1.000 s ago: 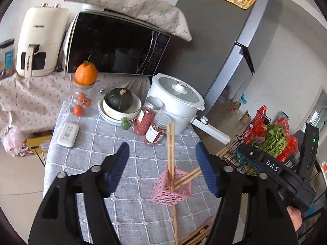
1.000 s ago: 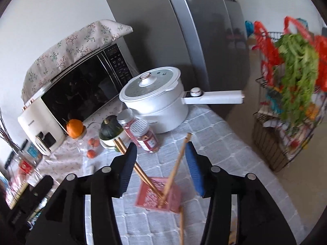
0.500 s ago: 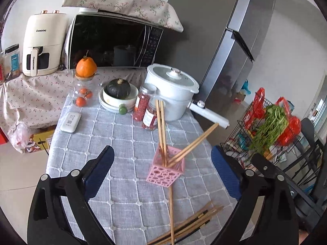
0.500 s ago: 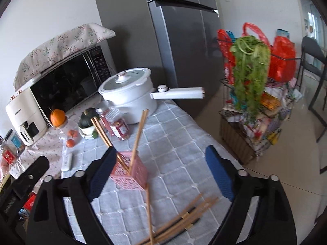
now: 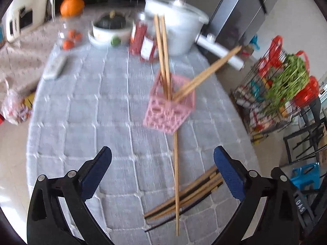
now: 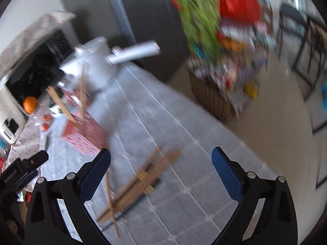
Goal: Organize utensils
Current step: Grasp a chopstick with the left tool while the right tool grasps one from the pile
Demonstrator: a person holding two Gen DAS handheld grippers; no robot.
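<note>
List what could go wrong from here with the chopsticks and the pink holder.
The pink holder looks light, and the chopsticks in it lean outward; a bump could tip it. The loose chopsticks lie crossed near the table's edge, so a grab may knock some off. Both views are blurred, so aim may suffer.

Both wrist views look down over table (image 5: 85, 122), near; shared: pink holder (image 5: 169, 106), loose chopsticks (image 6: 141, 181).

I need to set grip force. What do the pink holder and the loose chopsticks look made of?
Pink holder: seemingly molded plastic, matte, with cut-out lattice walls. Loose chopsticks: apparently wood or bamboo, tan and matte; at least one looks dark, perhaps lacquered. Motion blur hides any grain.
</note>
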